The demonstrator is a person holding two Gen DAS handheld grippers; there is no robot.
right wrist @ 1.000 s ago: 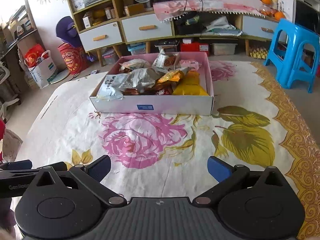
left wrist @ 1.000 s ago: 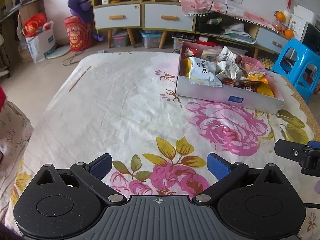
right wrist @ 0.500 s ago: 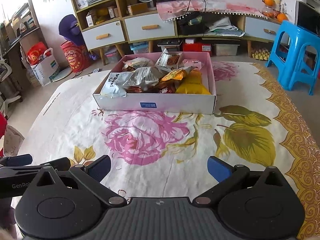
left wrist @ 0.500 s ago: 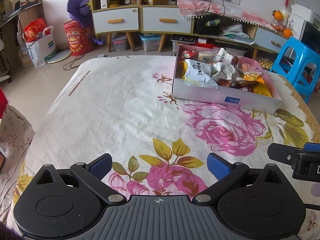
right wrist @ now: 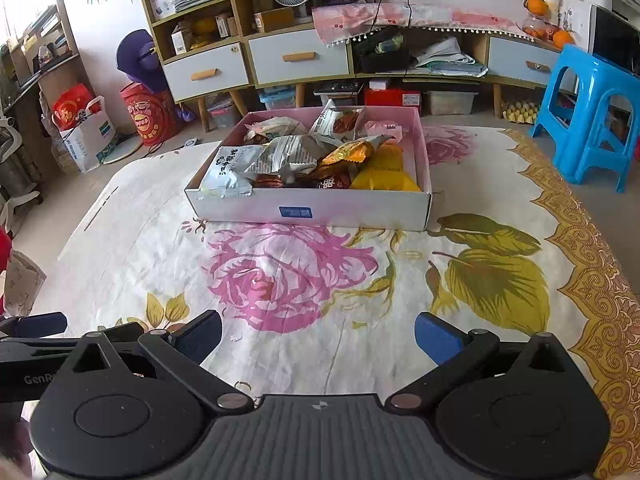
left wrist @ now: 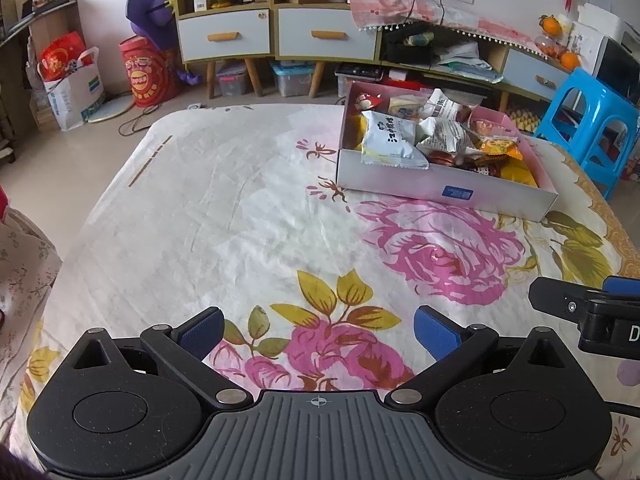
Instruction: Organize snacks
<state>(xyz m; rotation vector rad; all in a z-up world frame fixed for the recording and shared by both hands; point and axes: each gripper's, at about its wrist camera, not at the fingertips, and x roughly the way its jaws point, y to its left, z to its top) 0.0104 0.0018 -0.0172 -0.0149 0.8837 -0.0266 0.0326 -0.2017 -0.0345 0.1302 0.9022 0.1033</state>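
A shallow pink-lined cardboard box [right wrist: 312, 208] sits on the floral tablecloth, filled with several snack packets: a white packet [right wrist: 228, 168], a grey-white packet [right wrist: 288, 154], an orange packet [right wrist: 352, 152] and a yellow bag [right wrist: 384, 174]. In the left wrist view the box [left wrist: 444, 190] lies far right, with the white packet [left wrist: 390, 140] on top. My left gripper [left wrist: 318, 330] is open and empty, low over the cloth. My right gripper [right wrist: 318, 336] is open and empty, well short of the box. Each gripper shows at the edge of the other's view.
The table is covered by a floral cloth [right wrist: 280, 272] with a gold border at the right. Beyond it stand a low cabinet with drawers [right wrist: 296, 58], a blue plastic stool [right wrist: 592, 120], a red bucket [left wrist: 150, 74] and bags on the floor.
Both grippers have drawn back and risen a little from the box, so it looks smaller and farther. Both stay open and empty.
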